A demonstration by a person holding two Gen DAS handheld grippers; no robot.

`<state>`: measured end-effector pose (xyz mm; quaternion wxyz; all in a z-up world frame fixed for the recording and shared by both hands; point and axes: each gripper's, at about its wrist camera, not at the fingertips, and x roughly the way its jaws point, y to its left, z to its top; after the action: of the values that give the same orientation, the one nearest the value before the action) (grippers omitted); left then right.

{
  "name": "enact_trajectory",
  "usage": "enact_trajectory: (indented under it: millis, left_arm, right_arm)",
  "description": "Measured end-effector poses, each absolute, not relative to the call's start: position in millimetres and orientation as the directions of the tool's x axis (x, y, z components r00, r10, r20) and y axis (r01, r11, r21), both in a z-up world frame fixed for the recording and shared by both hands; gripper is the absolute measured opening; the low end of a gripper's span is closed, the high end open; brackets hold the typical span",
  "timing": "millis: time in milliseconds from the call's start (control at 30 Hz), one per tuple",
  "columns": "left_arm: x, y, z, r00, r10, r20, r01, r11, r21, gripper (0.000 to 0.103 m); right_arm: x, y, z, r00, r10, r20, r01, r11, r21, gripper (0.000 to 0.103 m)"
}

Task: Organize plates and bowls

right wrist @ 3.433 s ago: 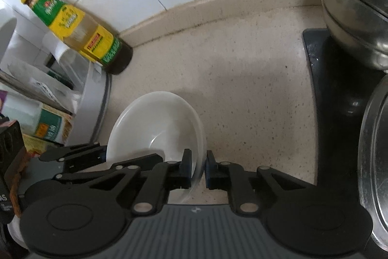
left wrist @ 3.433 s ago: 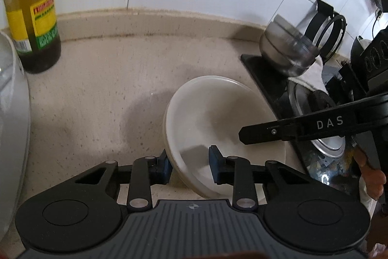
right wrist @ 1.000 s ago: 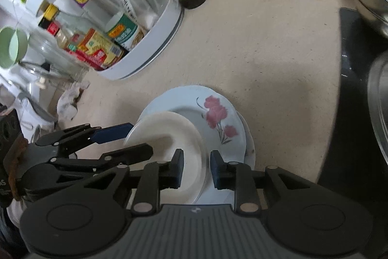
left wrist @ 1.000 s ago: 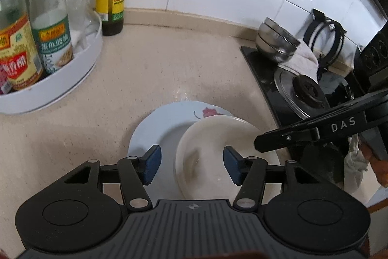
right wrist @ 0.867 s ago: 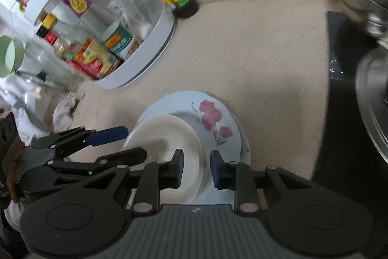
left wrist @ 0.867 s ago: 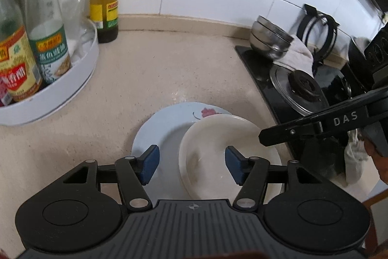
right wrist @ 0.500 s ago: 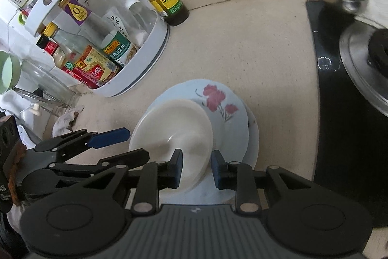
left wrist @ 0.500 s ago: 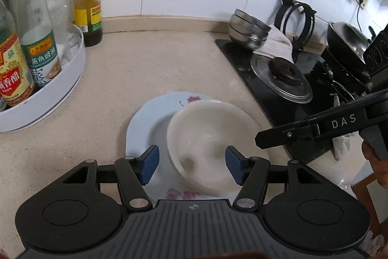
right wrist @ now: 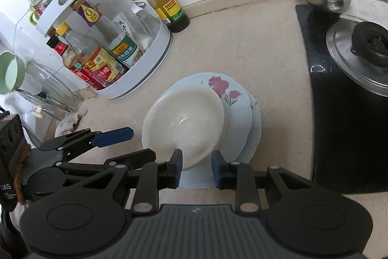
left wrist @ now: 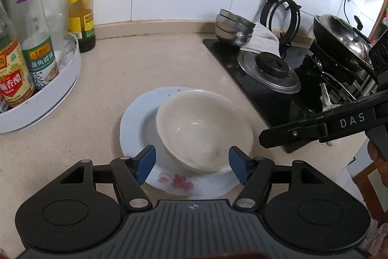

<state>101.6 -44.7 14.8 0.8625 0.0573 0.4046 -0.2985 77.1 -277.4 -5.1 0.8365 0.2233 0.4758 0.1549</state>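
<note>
Countertop (right wrist: 254,45): one white bowl (right wrist: 184,118) on two stacked plates (right wrist: 245,118).

a white bottle rack (right wrist: 135,79) stands on the beige counter (left wrist: 135,64), a yellow-label bottle (left wrist: 80,4) just beside it; a pot lid (left wrist: 269,73) lies on the black stove (right wrist: 339,137).

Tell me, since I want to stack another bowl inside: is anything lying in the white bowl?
No. In the left wrist view the white bowl on the flowered plate shows only its bare inner surface.
</note>
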Motion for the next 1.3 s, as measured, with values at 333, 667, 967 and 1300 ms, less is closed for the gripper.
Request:
enact_trajectory:
  millis: [333, 667, 967, 1300]
  left_arm:
    - [86.9, -38.0, 6.3, 0.479, -0.473, -0.739, 0.566, 0.810, -0.152, 0.074]
    - [70.3, -32.1, 5.5, 0.497, -0.498, -0.711, 0.548, 0.815, -0.187, 0.075]
    - [63.3, -19.8, 7.7, 0.571, -0.486, -0.662, 0.462, 0.856, -0.230, 0.079]
    - [58.0, -15.1, 25.6, 0.677, -0.399, -0.618, 0.342, 0.915, -0.216, 0.085]
  right_arm:
    - [57.8, -276.3, -12.1, 0.491, 0.482, -0.726, -0.040, 0.845, 0.534, 0.027]
    - [37.2, -266.2, -9.8, 0.515, 0.487, -0.706, -0.062, 0.842, 0.536, 0.027]
    - [17.1, -246.3, 7.6, 0.659, 0.354, -0.663, -0.087, 0.912, 0.400, 0.032]
    - [15.1, -223.7, 22.7, 0.810, 0.241, -0.535, -0.109, 0.958, 0.266, 0.040]
